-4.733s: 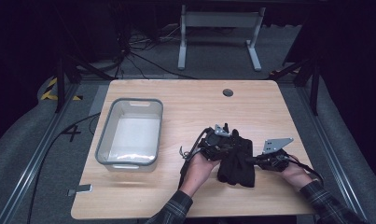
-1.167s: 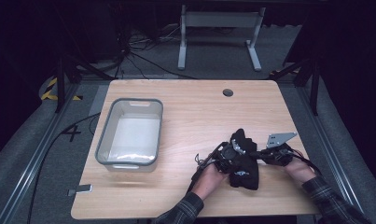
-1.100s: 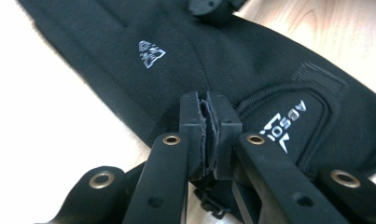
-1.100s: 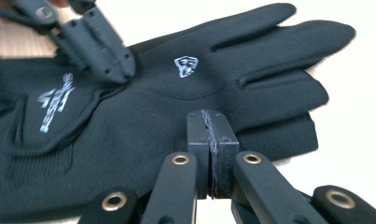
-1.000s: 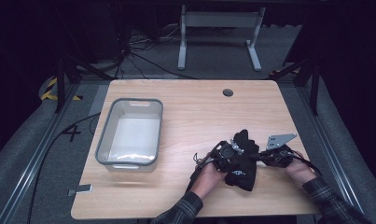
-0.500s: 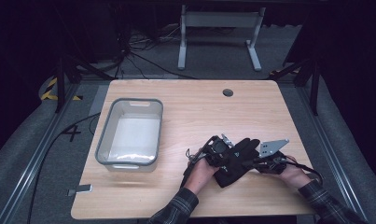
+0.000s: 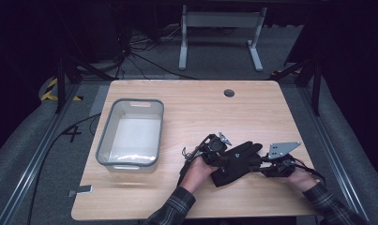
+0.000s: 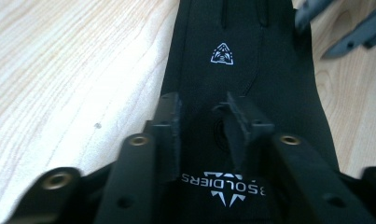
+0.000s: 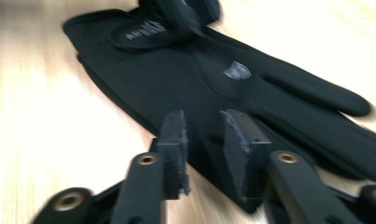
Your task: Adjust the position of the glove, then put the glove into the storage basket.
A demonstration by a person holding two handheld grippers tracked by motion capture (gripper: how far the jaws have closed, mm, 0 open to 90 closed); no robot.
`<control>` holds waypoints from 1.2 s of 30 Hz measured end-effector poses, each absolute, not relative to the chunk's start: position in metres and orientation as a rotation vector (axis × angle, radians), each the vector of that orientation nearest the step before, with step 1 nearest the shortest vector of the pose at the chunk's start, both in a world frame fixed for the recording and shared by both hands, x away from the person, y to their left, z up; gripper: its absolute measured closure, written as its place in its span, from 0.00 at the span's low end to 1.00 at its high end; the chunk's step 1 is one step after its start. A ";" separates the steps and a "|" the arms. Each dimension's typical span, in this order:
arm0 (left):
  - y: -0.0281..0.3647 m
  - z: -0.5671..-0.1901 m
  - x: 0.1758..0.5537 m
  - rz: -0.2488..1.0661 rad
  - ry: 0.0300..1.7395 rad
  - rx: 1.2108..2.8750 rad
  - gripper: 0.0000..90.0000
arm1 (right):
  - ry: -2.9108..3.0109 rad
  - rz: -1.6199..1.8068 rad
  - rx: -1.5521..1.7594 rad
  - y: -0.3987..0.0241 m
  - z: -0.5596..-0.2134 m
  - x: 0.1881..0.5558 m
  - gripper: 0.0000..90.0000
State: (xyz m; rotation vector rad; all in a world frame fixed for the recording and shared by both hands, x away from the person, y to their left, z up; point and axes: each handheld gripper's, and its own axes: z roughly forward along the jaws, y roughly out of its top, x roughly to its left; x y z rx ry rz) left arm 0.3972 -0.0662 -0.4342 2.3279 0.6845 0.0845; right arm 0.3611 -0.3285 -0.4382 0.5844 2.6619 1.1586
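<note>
On the near right part of the wooden table (image 7: 191, 108): one black glove (image 7: 237, 161), lying flat, fingers pointing toward the far right, cuff toward the person.

Change since half a second ago: both pairs of tongs were pinched on the glove; their jaws have just been opening. The glove lies more spread out than it did a second ago, when it was bunched up between the two hands. The left hand has shifted slightly across the table; the right hand keeps its place.

Left gripper (image 8: 202, 114): jaws apart, poised over the cuff end of the glove, cloth visible in the gap but not pinched. In the high view it sits at the glove's left edge (image 7: 220, 149).

Right gripper (image 9: 203, 135): jaws apart, straddling the glove's near edge, pads not pressing on the cloth. In the high view it sits at the glove's right side (image 7: 265, 166), with its grey plate above it.

Markings: a white triangular emblem (image 8: 222, 52) on the back of the glove; white lettering on the cuff strap (image 8: 223, 190), seen upside down, ending in "SOLDIERS", with a small spiked logo beside it. The same emblem appears blurred in the right gripper view (image 9: 237, 70).

Also present: a clear plastic bin (image 7: 112, 121) with a grey rim on the left of the table, well apart from the glove.
</note>
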 end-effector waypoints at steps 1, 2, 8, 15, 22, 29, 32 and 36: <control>-0.066 -0.434 0.398 0.074 0.679 2.325 0.66 | 2.651 1.155 0.600 -0.332 -0.438 0.361 0.66; -0.067 -0.432 0.399 0.060 0.667 2.343 0.62 | 2.639 1.154 0.625 -0.337 -0.437 0.360 0.63; -0.070 -0.426 0.403 0.032 0.601 2.363 0.43 | 2.578 1.148 0.764 -0.367 -0.440 0.352 0.47; -0.075 -0.428 0.409 -0.001 0.557 2.373 0.27 | 2.490 1.119 0.868 -0.397 -0.447 0.345 0.33; -0.095 -0.439 0.412 -0.050 0.499 2.401 0.16 | 2.480 1.055 0.915 -0.412 -0.458 0.344 0.26; -0.104 -0.445 0.409 -0.017 0.485 2.438 0.12 | 2.495 1.028 0.902 -0.411 -0.463 0.346 0.23; -0.104 -0.446 0.408 -0.016 0.488 2.435 0.11 | 2.495 1.031 0.903 -0.411 -0.463 0.346 0.22; -0.105 -0.448 0.407 0.007 0.474 2.438 0.10 | 2.492 1.035 0.905 -0.411 -0.464 0.346 0.21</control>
